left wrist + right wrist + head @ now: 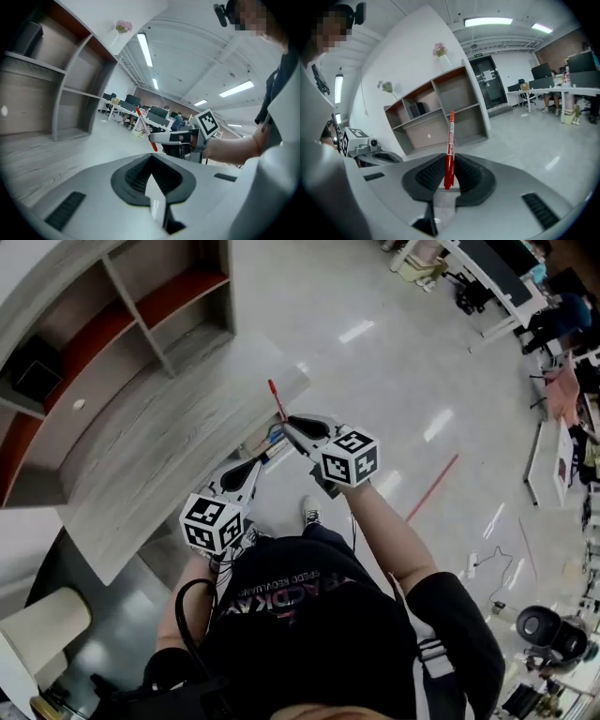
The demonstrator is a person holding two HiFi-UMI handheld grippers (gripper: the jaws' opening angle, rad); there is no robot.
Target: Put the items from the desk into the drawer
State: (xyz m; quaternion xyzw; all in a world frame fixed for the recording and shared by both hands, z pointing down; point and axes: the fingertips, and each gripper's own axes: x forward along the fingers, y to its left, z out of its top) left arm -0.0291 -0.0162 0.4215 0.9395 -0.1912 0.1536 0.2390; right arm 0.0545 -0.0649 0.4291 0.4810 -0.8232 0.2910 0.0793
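The red pen [450, 140] is gripped upright in the right hand-held gripper [449, 165], off the tabletop [159, 456]; the left hand-held gripper [152, 161] is closed, empty. The pen should be laid flat in the drawer [266, 441] before release.

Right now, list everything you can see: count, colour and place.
desk: one, grey wood grain, in front of the person
shelf unit: one, grey with red-brown lining, at the desk's back
dark box: one, black, in a shelf compartment
flower sprigs: two, pale, on top of the shelf unit
pen: one, red, sticking up out of the right gripper's jaws
floor line: one, red, on the pale floor to the right
left gripper: one, white with black pads, jaws together, nothing between them
right gripper: one, same colours, jaws shut on the pen
person's T-shirt: one, black
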